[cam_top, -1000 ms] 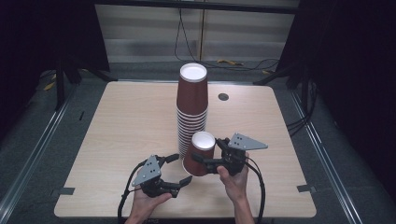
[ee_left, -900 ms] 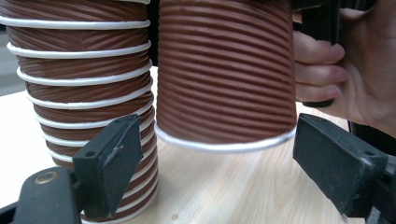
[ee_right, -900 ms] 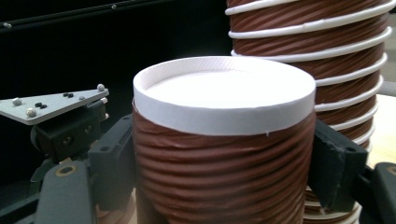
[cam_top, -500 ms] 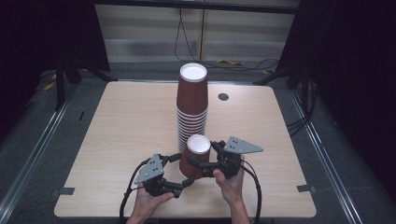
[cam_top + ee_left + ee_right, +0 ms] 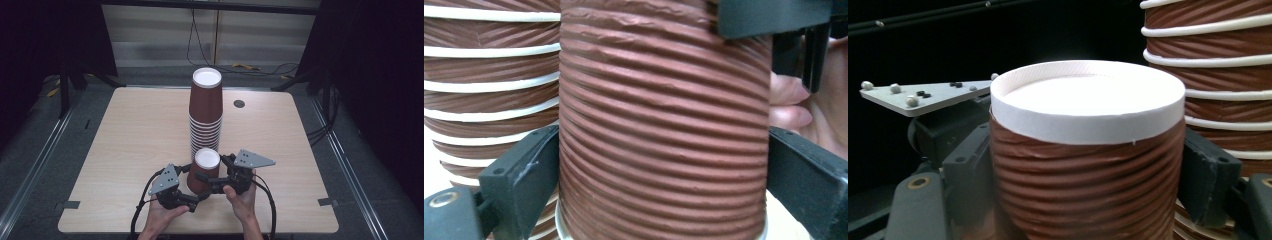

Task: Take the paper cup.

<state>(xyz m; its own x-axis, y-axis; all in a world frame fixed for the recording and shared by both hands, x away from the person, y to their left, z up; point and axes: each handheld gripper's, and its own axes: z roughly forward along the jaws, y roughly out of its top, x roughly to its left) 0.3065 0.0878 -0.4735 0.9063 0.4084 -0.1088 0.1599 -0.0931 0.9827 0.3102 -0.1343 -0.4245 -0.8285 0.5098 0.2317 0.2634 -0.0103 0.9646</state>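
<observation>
Since a moment ago the single cup (image 5: 203, 173) sits upside down on the counter (image 5: 130, 150) before the cup stack (image 5: 205, 115), the right gripper (image 5: 212, 179) clamping it while the left gripper (image 5: 200, 196) jaws, just opening, bracket its base loosely.

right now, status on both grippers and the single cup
Right gripper clamped on upturned ribbed brown paper cup. Left gripper jaws just opening, straddling its base. Tall stack of matching cups close behind.

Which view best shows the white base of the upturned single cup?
The right gripper view: the single cup sits close, its whole white base facing the camera. The high view shows that base small, from above. The left gripper view shows the cup's ribbed brown wall between black jaws.
</observation>
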